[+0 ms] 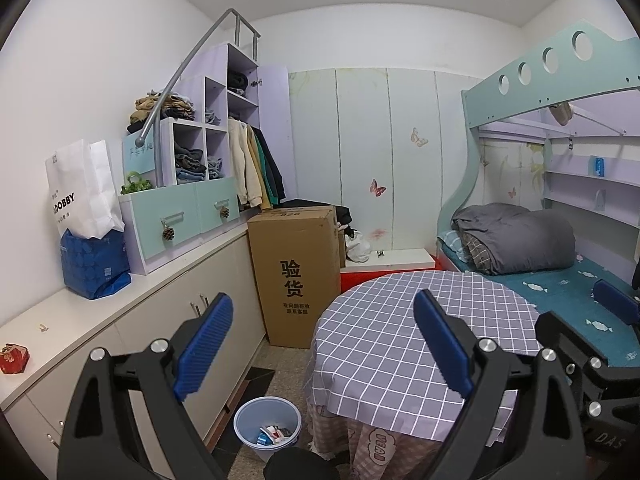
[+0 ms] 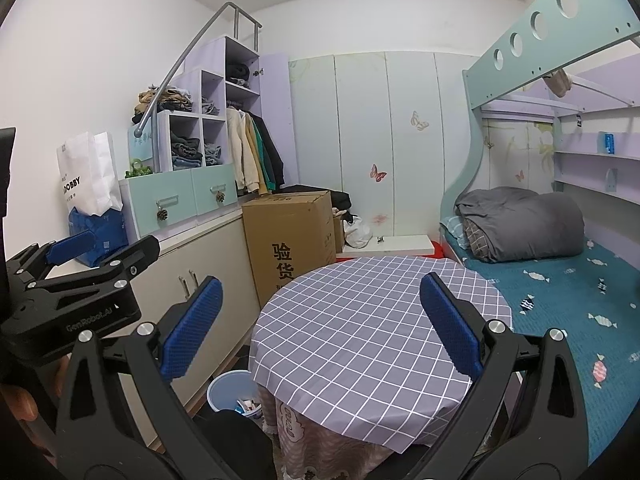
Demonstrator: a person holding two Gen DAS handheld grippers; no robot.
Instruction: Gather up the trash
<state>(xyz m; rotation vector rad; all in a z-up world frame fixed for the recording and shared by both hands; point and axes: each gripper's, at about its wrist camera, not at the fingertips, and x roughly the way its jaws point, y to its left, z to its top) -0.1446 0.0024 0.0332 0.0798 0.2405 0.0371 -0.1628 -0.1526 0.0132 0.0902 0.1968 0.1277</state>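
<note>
Bedroom, cramped — a round checked table (image 1: 420, 320) sits between cabinets (image 1: 192, 280) and bed (image 2: 560, 292). Beside the table's left edge, the blue trash bin (image 1: 267, 420) stands upright, mouth up, wrappers inside; the right view half-hides it. Left gripper (image 1: 320, 344) and right gripper (image 2: 320, 328) both gape wide, empty.

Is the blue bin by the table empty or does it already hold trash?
Holds trash: the upright bin shows several wrappers at its bottom, well below the rim; not full.
</note>
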